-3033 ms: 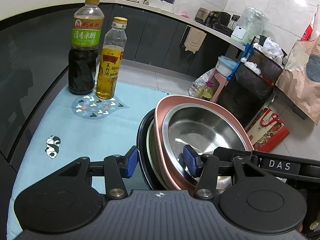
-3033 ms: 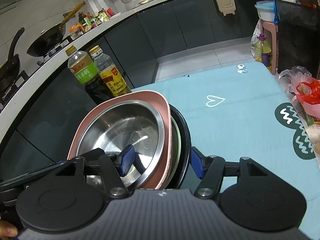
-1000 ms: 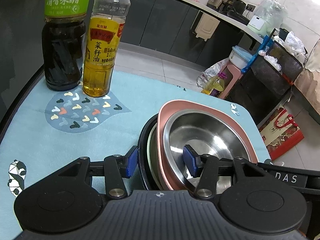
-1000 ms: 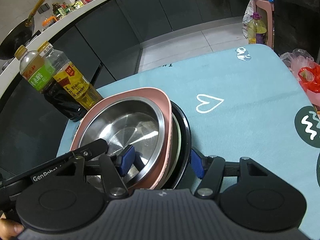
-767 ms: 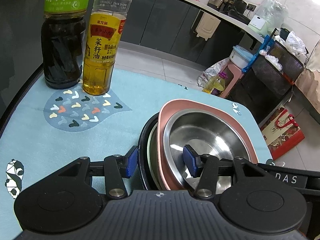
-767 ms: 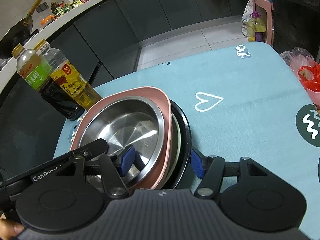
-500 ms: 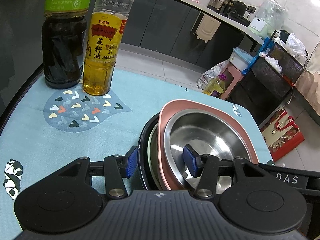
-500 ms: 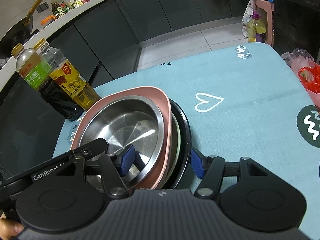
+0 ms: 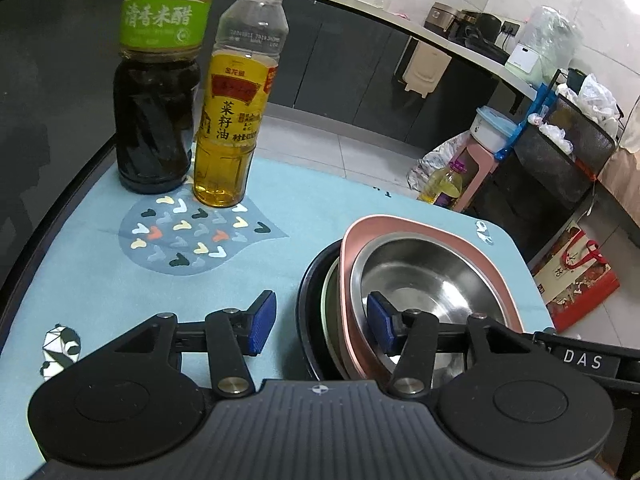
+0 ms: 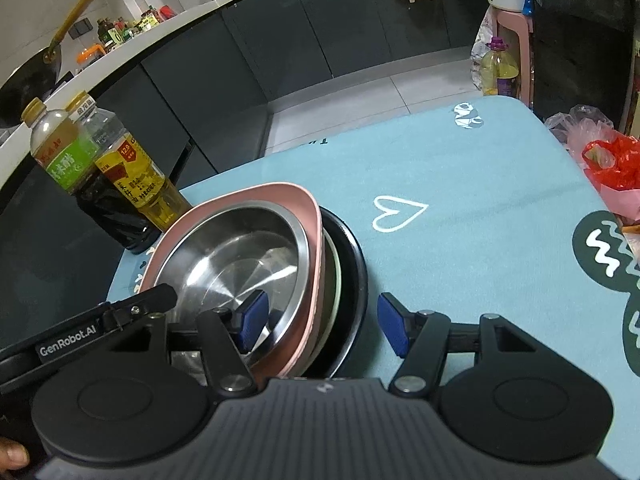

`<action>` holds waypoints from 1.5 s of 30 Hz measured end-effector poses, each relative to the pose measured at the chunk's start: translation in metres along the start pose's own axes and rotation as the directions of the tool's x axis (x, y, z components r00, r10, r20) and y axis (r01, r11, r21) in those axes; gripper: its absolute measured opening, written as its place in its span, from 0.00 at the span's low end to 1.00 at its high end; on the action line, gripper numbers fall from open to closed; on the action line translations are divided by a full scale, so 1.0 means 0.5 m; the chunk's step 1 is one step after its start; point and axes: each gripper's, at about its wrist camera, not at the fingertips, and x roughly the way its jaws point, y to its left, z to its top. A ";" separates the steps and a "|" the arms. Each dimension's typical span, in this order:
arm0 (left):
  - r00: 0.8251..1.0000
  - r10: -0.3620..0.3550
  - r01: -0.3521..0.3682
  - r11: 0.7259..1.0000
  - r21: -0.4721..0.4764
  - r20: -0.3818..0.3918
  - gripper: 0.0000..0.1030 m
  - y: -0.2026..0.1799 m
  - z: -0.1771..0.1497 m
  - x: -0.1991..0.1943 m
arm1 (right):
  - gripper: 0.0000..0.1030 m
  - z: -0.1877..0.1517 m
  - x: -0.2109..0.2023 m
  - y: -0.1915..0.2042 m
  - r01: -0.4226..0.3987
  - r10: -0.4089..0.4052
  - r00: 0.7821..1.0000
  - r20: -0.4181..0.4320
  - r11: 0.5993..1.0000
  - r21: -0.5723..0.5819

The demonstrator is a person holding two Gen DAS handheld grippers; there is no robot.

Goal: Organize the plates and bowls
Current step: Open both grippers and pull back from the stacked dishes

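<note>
Both tools are spread apart now, each straddling one edge of the dish stack (image 9: 420, 276) at lower centre of the worktop (image 9: 100, 280): left tool (image 9: 320, 322), right tool (image 10: 322, 322).

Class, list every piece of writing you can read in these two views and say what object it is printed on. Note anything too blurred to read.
"清香米醋": green label of the dark vinegar bottle.
"菜籽油": yellow label of the oil bottle; its smaller print is too small to read.
"DAS": right gripper's body, seen from the left wrist view.
"GenRobot.AI": left gripper's body, seen from the right wrist view.
Table mat edge print: unreadable.
</note>
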 end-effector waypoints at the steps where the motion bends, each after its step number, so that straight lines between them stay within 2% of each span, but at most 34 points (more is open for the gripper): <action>1: 1.000 0.001 -0.001 1.000 0.002 0.004 0.45 -0.001 0.000 -0.005 | 0.55 0.000 -0.001 0.003 0.002 -0.002 1.000 0.005 1.000 -0.002; 18: 0.996 -0.014 0.008 0.998 0.066 0.087 0.46 -0.037 -0.025 -0.113 | 0.55 -0.029 -0.072 0.027 0.002 0.000 0.997 0.071 1.000 -0.027; 36: 0.988 -0.025 0.009 0.994 0.105 0.156 0.46 -0.062 -0.092 -0.232 | 0.55 -0.105 -0.172 0.057 0.002 0.009 0.989 0.148 0.997 -0.073; 45: 0.976 0.012 -0.049 0.985 0.165 0.217 0.47 -0.086 -0.144 -0.302 | 0.55 -0.156 -0.227 0.084 0.020 0.005 0.978 0.208 0.993 -0.118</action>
